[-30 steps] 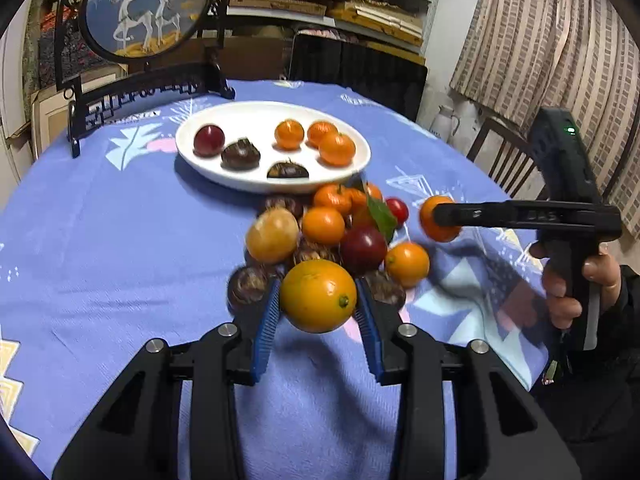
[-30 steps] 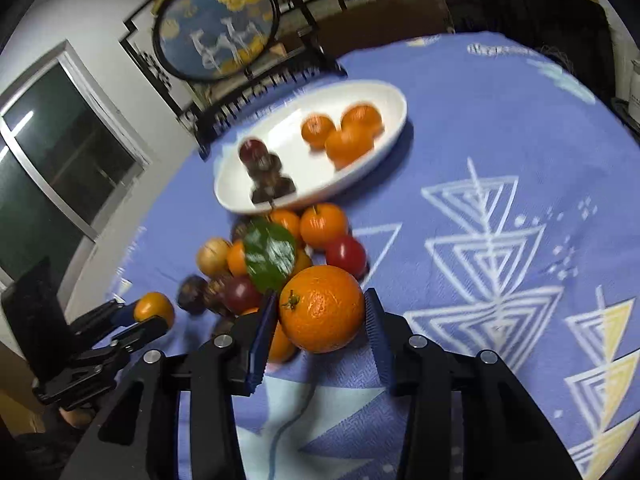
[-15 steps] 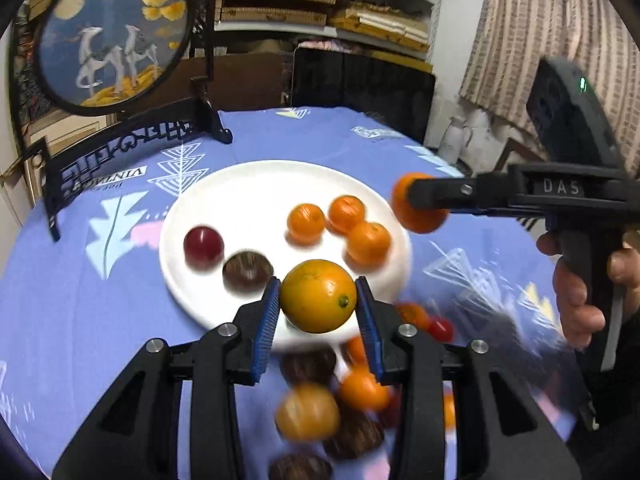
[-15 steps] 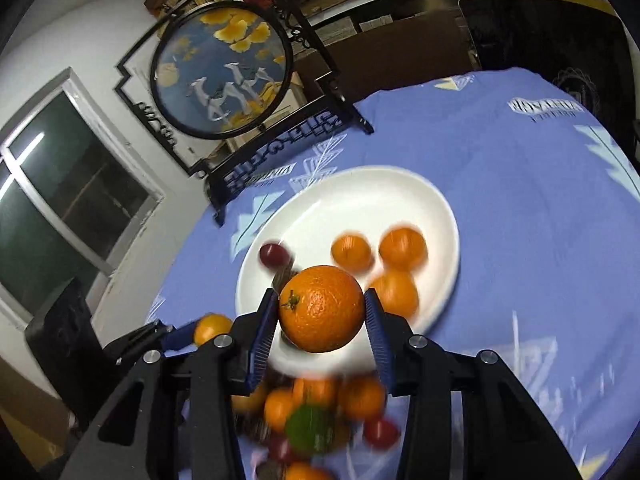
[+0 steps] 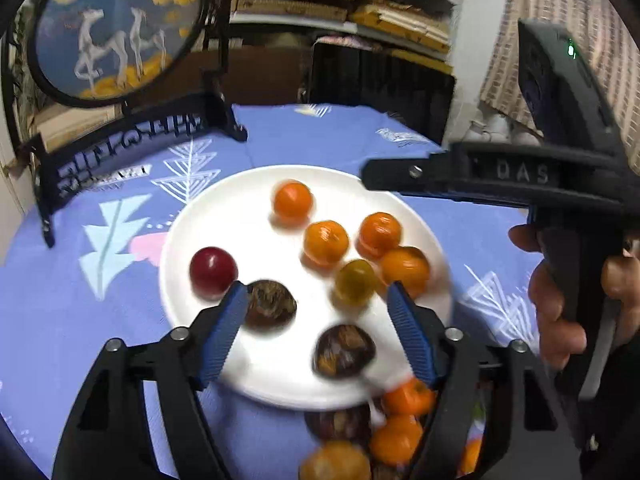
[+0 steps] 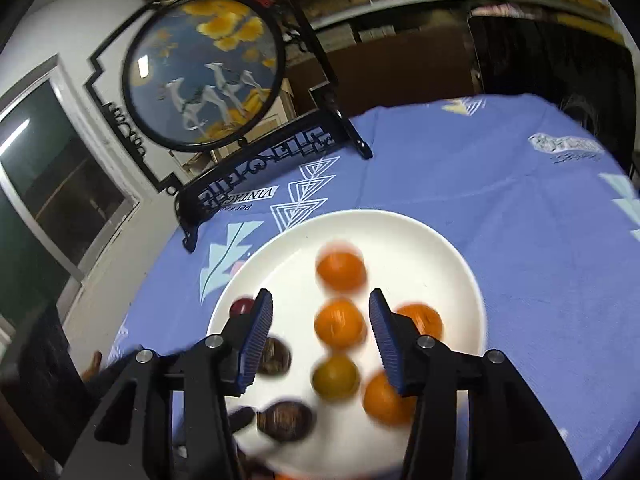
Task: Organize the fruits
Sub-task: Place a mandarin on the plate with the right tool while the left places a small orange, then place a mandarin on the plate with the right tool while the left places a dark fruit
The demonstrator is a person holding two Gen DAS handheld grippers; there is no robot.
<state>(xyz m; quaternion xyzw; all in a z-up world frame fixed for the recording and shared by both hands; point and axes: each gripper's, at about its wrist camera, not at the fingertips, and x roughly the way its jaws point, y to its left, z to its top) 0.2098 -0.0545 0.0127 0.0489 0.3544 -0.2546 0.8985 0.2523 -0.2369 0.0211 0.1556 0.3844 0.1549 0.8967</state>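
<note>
I'd judge the sorting partly done: the round white ceramic plate (image 5: 208, 224) already carries a fair share, while a heap of loose fruit (image 5: 376, 432) waits on the blue patterned tablecloth (image 5: 80, 320) just past the plate's near rim. My left gripper (image 5: 316, 308) hangs over the near side of the plate, its blue-padded jaws opening with nothing pressed between them; they simply frame the fruit lying below. My right gripper (image 6: 320, 320) is over the same plate, jaws likewise opening and gripping nothing. On the plate I count a dark red plum-like fruit (image 5: 213, 270) at the left, two dark brown wrinkled fruits (image 5: 270, 304) towards the near edge, a dull yellow-green round fruit (image 5: 355, 281) in the middle, and five small orange citrus fruits (image 5: 326, 242) spread across the right half, some smeared by motion, so I can't say they have all settled. The pile off the plate shows more oranges and brown fruits, though its full extent is hidden behind my gripper bodies. A round framed deer picture on a black carved stand (image 6: 204, 68) sits beyond the plate, clear of the work.
</note>
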